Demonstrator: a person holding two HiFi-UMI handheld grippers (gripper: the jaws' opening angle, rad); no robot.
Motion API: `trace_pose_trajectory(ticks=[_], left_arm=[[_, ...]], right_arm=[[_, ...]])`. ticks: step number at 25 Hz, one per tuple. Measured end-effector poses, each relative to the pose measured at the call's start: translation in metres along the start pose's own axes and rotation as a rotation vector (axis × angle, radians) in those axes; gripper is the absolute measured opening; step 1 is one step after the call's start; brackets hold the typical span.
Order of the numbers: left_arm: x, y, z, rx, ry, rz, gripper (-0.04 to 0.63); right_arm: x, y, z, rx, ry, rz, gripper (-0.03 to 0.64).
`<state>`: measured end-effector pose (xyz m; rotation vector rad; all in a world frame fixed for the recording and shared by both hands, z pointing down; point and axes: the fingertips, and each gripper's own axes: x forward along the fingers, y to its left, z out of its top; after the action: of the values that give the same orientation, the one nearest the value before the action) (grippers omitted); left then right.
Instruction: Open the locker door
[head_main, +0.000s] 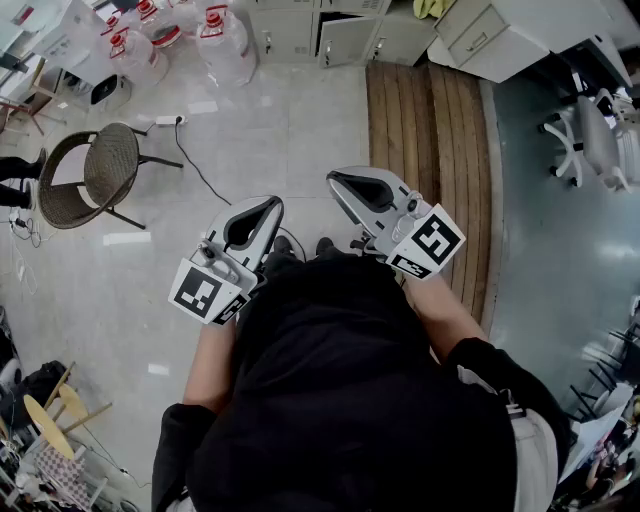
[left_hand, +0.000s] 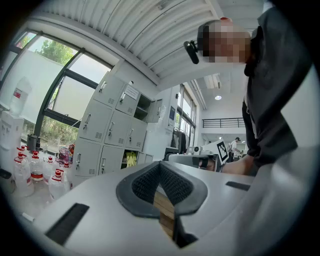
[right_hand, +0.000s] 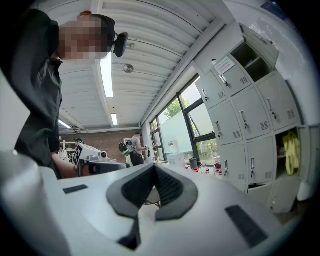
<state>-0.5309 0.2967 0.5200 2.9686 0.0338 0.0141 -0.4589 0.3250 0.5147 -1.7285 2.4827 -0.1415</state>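
Observation:
The grey lockers (head_main: 300, 30) stand along the far wall, well ahead of me; one lower door (head_main: 345, 40) hangs ajar. In the left gripper view the lockers (left_hand: 110, 135) fill the left, with an open compartment holding something yellow (left_hand: 130, 159). In the right gripper view the lockers (right_hand: 250, 115) rise on the right, with the yellow item (right_hand: 290, 145) in an open bay. My left gripper (head_main: 268, 203) (left_hand: 160, 164) and right gripper (head_main: 333, 178) (right_hand: 154, 166) are held close to my chest, pointing forward. Both are shut and empty, far from any door.
Several water bottles (head_main: 150, 40) stand at the back left, left of the lockers. A wicker chair (head_main: 95, 175) and a floor cable (head_main: 200, 170) lie left. A wooden floor strip (head_main: 425, 150) runs toward the lockers, with a white cabinet (head_main: 500, 35) and an office chair (head_main: 590, 140) to the right.

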Motion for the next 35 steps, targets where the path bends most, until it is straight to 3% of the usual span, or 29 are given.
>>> trace_pose_trajectory(ticks=[11,16,19,22,30,35], left_arm=[[0.032,-0.034,-0.008,0.006,0.011,0.006,0.011],[0.039,-0.045,-0.016,0.019,0.031,0.026,0.011],[0.039,-0.059,-0.022,-0.024,0.064,-0.052,0.011],[0.041,-0.069,-0.022,-0.035,0.080,-0.108,0.011],[0.038,-0.024,-0.021,-0.121,-0.015,-0.024,0.011],[0.051,0.002,-0.021,-0.126,-0.031,-0.044,0.011]], right_arm=[[-0.045,-0.008,-0.001,0.014,-0.008,0.053,0.009],[-0.067,-0.006,0.000,0.071,-0.084,0.107,0.009],[-0.070,-0.002,-0.008,0.087,-0.071,0.130,0.009],[-0.069,-0.004,-0.017,0.076,-0.030,0.098,0.009],[-0.050,-0.012,-0.027,0.085,-0.020,0.077,0.009],[-0.030,-0.029,-0.019,0.087,-0.041,0.097,0.009]])
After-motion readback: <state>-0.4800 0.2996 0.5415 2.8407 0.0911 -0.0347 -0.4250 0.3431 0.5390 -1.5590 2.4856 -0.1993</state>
